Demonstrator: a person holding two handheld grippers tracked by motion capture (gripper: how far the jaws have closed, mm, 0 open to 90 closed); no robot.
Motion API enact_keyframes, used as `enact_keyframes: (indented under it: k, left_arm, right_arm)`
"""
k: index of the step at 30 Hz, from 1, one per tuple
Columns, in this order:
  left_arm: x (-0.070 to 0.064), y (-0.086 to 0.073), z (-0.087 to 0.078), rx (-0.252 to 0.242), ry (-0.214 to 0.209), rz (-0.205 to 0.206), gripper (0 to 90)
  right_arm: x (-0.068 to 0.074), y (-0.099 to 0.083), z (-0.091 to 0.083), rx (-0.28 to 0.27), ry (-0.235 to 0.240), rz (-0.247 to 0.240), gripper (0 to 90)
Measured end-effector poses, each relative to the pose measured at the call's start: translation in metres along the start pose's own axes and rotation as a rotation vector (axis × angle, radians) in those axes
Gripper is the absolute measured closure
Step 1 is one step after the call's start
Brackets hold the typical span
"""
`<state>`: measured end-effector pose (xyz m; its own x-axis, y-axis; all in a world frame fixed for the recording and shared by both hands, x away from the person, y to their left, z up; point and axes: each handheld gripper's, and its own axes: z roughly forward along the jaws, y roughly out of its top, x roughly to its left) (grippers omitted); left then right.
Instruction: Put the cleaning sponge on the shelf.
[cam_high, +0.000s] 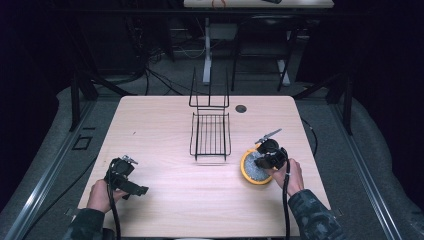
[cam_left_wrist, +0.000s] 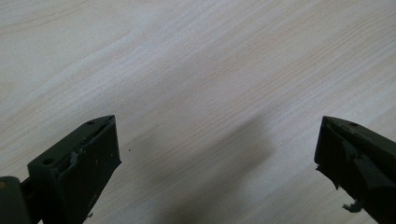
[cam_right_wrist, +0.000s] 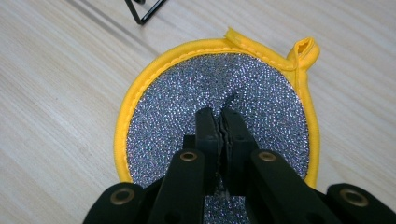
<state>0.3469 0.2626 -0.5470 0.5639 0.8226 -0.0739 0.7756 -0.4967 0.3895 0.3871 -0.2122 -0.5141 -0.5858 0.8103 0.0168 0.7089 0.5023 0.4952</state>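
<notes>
A round scouring pad (cam_high: 250, 169) with a glittery silver face (cam_right_wrist: 261, 93) and a yellow rim with a hanging loop (cam_right_wrist: 306, 46) lies flat on the right side of the wooden table (cam_high: 165, 130). My right gripper (cam_right_wrist: 222, 114) points down onto the pad's middle. Its jaws are shut together and the fabric puckers at their tips. From the high view this gripper (cam_high: 262, 161) sits over the pad, held by a hand. My left gripper (cam_high: 139, 190) rests at the front left, open, with bare tabletop between its wide-apart jaws (cam_left_wrist: 217, 144).
A black wire rack (cam_high: 210, 132) stands at the table's centre, its upright back toward the far edge; one foot of the rack (cam_right_wrist: 140, 14) is close to the pad. A dark round grommet (cam_high: 241, 108) sits near the far edge.
</notes>
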Motion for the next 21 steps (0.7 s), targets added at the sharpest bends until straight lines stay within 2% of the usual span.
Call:
enact_keyframes:
  k: [16, 21]
  left_arm:
    - [0.0, -0.001, 0.0, -0.001, -0.001, -0.008, 0.2]
    - [0.001, -0.001, 0.0, 0.001, 0.003, -0.005, 0.2]
  right_arm:
    - [-0.003, 0.006, -0.023, -0.058, -0.01, 0.0, 87.6]
    - [-0.002, 0.009, -0.028, -0.062, -0.006, -0.004, 87.5]
